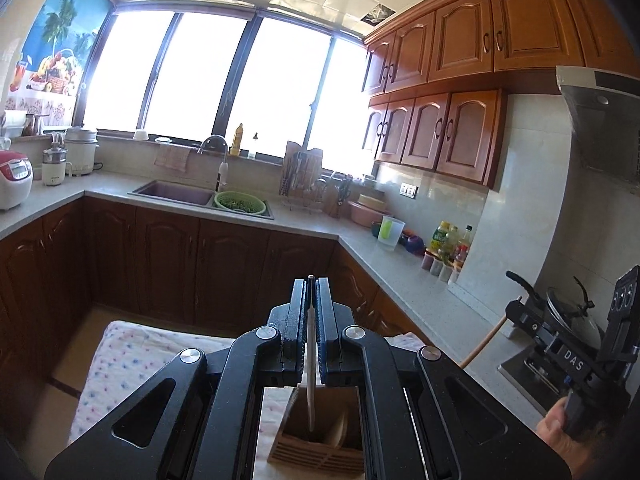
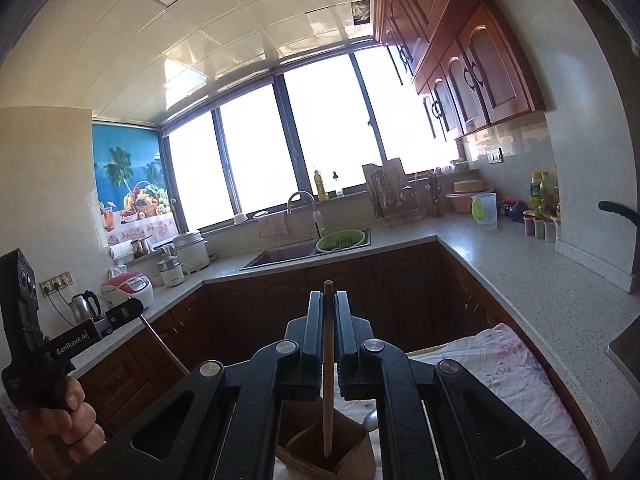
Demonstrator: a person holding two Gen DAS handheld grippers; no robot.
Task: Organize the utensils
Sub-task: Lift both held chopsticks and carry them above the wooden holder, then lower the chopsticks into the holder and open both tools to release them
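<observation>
My left gripper (image 1: 311, 286) is shut on a thin pale utensil (image 1: 310, 384). The utensil hangs down with its lower end inside a wooden slatted holder (image 1: 320, 446) below the jaws. My right gripper (image 2: 328, 300) is shut on a wooden chopstick (image 2: 328, 392). Its lower tip reaches into the same wooden holder (image 2: 352, 460). The right gripper also shows at the right edge of the left wrist view (image 1: 560, 320), its chopstick (image 1: 482, 344) slanting down. The left gripper shows at the left of the right wrist view (image 2: 132, 308).
The holder stands on a white cloth with pink dots (image 1: 120, 364), also in the right wrist view (image 2: 512, 372). A grey countertop (image 1: 400, 276) runs around the kitchen with a sink (image 1: 176, 192), a green colander (image 1: 240, 202), bottles (image 1: 448, 240) and a stove pot (image 1: 568, 312).
</observation>
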